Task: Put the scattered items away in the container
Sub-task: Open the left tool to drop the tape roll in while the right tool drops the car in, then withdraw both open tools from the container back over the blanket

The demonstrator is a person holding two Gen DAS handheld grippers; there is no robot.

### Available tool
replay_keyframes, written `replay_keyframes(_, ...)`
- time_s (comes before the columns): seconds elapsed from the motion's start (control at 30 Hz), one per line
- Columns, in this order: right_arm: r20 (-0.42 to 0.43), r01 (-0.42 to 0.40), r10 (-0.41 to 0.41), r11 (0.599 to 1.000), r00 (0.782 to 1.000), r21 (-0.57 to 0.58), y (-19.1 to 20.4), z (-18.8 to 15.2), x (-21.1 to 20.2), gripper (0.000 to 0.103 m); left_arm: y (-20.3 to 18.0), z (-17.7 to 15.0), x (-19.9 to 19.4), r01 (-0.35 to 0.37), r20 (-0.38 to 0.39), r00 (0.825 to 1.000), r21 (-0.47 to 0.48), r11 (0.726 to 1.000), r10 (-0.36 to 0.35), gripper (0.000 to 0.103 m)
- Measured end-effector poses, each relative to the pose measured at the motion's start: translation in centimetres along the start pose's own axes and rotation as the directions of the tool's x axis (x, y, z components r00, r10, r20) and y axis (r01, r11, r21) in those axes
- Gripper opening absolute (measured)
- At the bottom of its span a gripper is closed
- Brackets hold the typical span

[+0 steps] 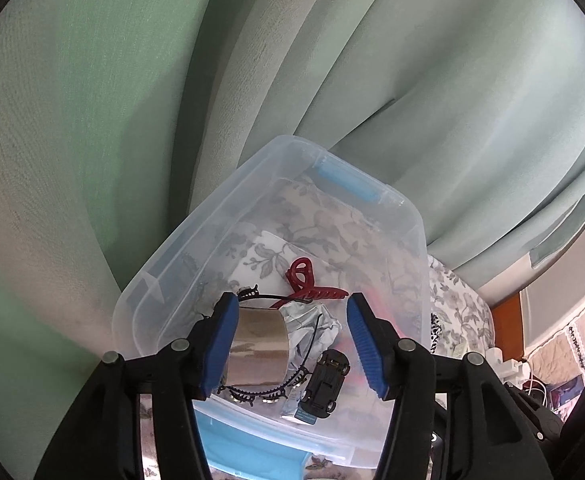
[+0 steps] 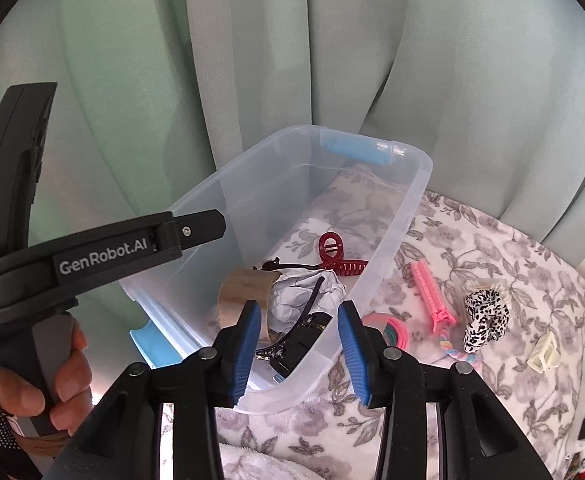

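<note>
A clear plastic bin [image 1: 164, 256] [image 2: 422, 184] with blue handles stands on a floral cloth. Inside lie a brown tape roll [image 1: 258, 346] [image 2: 244, 284], crumpled white paper [image 1: 312, 320] [image 2: 296, 292], a red claw clip [image 1: 304, 280] [image 2: 332, 250], a black toothed headband [image 1: 252, 394] and a black toy car [image 1: 326, 384] [image 2: 298, 346]. My left gripper [image 1: 292, 344] hangs open over the bin, its left pad beside the tape roll. My right gripper [image 2: 300, 348] is open above the bin's near wall, the car below its gap.
Outside the bin, to the right on the cloth, lie a pink hair clip [image 2: 428, 288], coloured hair ties [image 2: 392, 330], a black-and-white scrunchie [image 2: 486, 316] and a cream claw clip [image 2: 544, 354]. Green curtains [image 2: 292, 60] hang close behind. A hand [image 2: 64, 380] holds the left gripper's handle.
</note>
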State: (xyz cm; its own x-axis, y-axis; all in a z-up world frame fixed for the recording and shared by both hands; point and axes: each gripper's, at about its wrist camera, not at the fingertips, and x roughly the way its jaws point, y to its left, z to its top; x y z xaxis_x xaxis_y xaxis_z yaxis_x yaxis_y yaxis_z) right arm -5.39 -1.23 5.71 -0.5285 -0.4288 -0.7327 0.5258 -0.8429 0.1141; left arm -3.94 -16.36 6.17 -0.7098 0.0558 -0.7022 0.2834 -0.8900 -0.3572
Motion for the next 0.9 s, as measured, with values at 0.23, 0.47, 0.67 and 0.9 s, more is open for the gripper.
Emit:
replay_keyframes(0.23,0.025,0.018,-0.02,0.997,0.999,0.082,-1.9,-1.1,-2.2,0.049,-1.6,-0.5,-1.3,0.01,-0.002,1.0,0.029,1.0,-0.01,0.059)
replay_keyframes(0.47,0.051,0.027,-0.034,0.989,0.998,0.144,-3.6,-2.7,-4.5,0.062,-3.6,-1.1,-2.8,0.009,0.018,1.0,0.07,0.998,-0.01,0.065)
replay_keyframes(0.67,0.102,0.038,-0.06,0.978,0.993,0.206,-5.9,-4.1,-6.7,0.075,-5.7,-1.7,-3.6,0.002,0.021,1.0,0.116,0.993,-0.004,0.065)
replay_keyframes(0.9,0.227,0.021,-0.087,0.961,0.97,0.275,-9.6,-6.0,-10.7,0.078,-8.9,-2.7,-4.9,0.023,0.045,0.998,0.168,0.985,-0.031,0.065)
